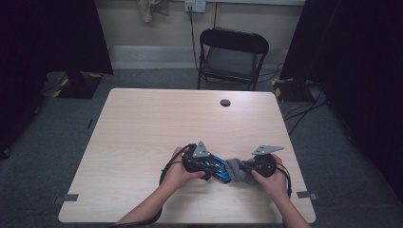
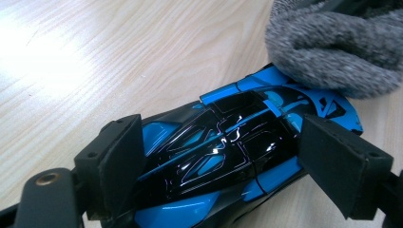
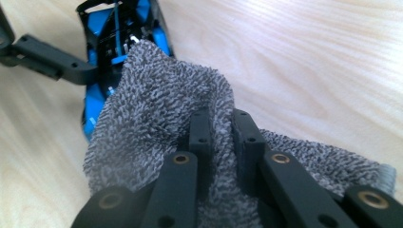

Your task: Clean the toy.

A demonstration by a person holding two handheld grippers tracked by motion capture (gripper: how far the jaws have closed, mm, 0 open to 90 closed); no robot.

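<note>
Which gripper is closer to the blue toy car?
Left. The left gripper has its fingers around the blue toy car. The right gripper pinches the grey cloth resting on the car's end.

Light wood table (image 1: 142, 137) with a round cable hole (image 1: 225, 102) at 12 o'clock. Beyond it, a black folding chair (image 1: 233, 57) on grey carpet (image 1: 43, 156). Black curtains (image 1: 52, 38) hang at 10 and 2 o'clock; pale wall (image 1: 161, 33) behind.
</note>
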